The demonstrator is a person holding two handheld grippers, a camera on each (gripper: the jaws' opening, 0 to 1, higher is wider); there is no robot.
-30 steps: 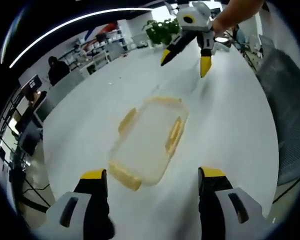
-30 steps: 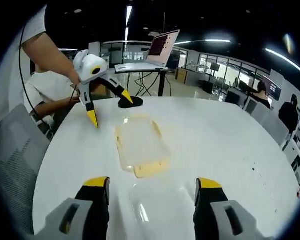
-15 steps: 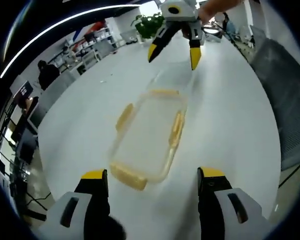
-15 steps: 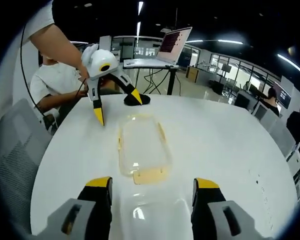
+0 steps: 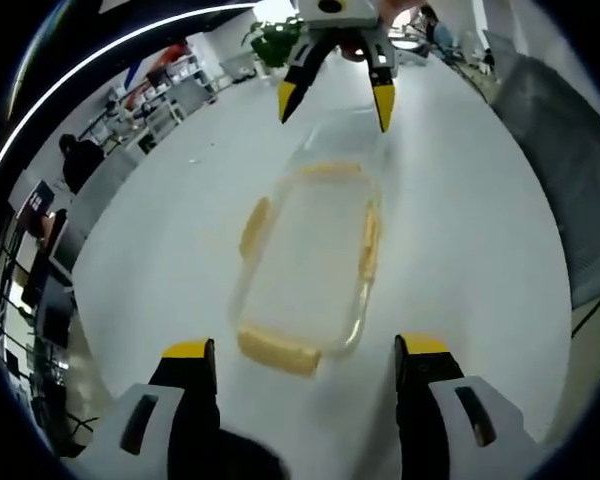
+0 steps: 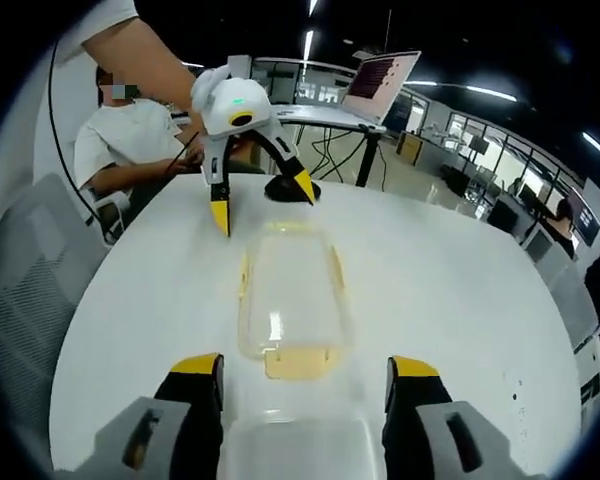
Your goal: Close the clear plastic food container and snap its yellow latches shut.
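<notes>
- Flanking an open gap at the bottom of the left gripper view, the left gripper [image 5: 305, 350] has its yellow-tipped jaws spread wide and grips nothing, pointed along the length of the clear plastic food container [image 5: 310, 260].
- Lying flat on the white round table [image 5: 460, 230], the container sits between the two tools, one short end toward each; its walls are transparent and hard to trace against the tabletop.
- Yellow latches [image 5: 277, 351] edge the container: one at the near short end, one on each long side, one at the far end; whether any is snapped down cannot be told.
- A clear lid [image 6: 300, 445], by the look of it, lies at the foot of the right gripper view, between that tool's jaws and just short of the container's yellow end latch [image 6: 298, 362].
- Judged from its thin clear walls, the box is light and stiff, likely to skate on the smooth table unless pinned from one side.
- Best purchase appears to be the latch tabs and the rim, pressed downward, not the slick walls.
- Beyond the far end, the right gripper [image 5: 332, 97] hovers above the table with jaws apart and empty.
- Farther off stand a laptop [image 6: 380, 80] on a stand and a seated person in white [image 6: 145, 135].
</notes>
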